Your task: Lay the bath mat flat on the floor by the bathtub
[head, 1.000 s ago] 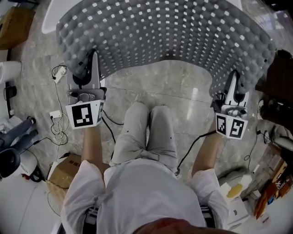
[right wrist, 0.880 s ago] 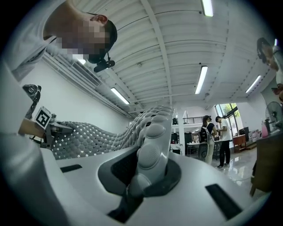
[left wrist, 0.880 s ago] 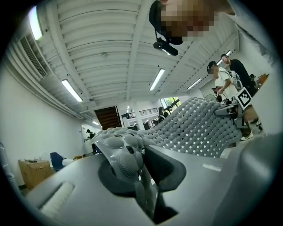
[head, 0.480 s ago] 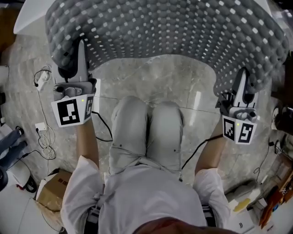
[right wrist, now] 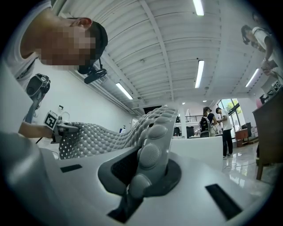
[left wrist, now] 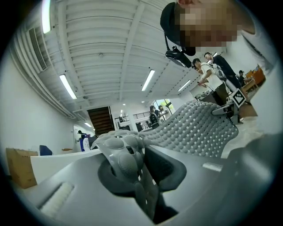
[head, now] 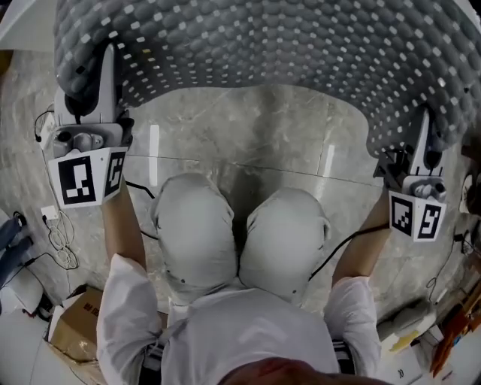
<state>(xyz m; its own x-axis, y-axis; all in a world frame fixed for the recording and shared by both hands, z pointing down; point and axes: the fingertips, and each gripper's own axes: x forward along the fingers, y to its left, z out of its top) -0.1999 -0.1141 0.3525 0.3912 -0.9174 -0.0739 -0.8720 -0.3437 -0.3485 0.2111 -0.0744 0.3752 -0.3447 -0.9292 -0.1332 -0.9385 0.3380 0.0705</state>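
The grey bath mat (head: 263, 45), bumpy and full of small holes, hangs spread across the top of the head view above the marble floor (head: 248, 135). My left gripper (head: 84, 96) is shut on its near left corner, and my right gripper (head: 428, 154) is shut on its near right corner. In the left gripper view the mat's edge (left wrist: 128, 163) is pinched between the jaws and the mat (left wrist: 194, 128) stretches off to the right gripper (left wrist: 227, 108). In the right gripper view the mat's edge (right wrist: 152, 150) sits between the shut jaws. A white bathtub rim (head: 16, 21) shows at the top left.
The person's bent knees (head: 240, 233) fill the middle, below the mat. Cables and a plug strip (head: 54, 225) lie on the floor at left, a cardboard box (head: 71, 331) at lower left, and clutter (head: 443, 323) at lower right. Other people stand far off (right wrist: 223, 128).
The person has bent the knees and sunk lower. Both grippers, still holding the mat, have moved forward and further apart, and the mat now spans more of the view.
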